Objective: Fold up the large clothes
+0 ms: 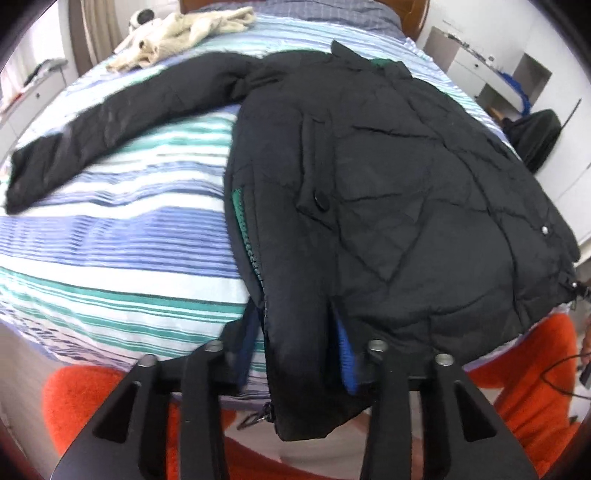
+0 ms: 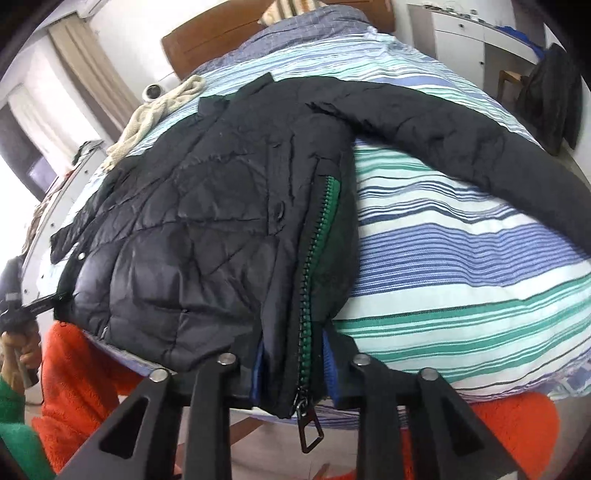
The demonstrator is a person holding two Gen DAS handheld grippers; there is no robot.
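A black quilted jacket [image 1: 388, 184] with a green-edged zip lies flat on the striped bed [image 1: 110, 240]. One sleeve [image 1: 110, 129] stretches out to the left in the left wrist view. My left gripper [image 1: 297, 358] straddles a hem corner that hangs over the bed's near edge. A strip of sheet shows between its left blue pad [image 1: 245, 354] and the cloth, so it is open. In the right wrist view my right gripper [image 2: 293, 369] is shut on the jacket's [image 2: 192, 229] zip edge, with the zip pull [image 2: 308, 435] dangling below. The other sleeve [image 2: 461, 147] runs off to the right.
A cream garment [image 1: 184, 33] and a soft toy lie near the wooden headboard. The person's orange fleece clothing [image 1: 74, 398] is right at the bed's near edge. White cabinets and a dark bag [image 1: 539, 140] stand to the right of the bed.
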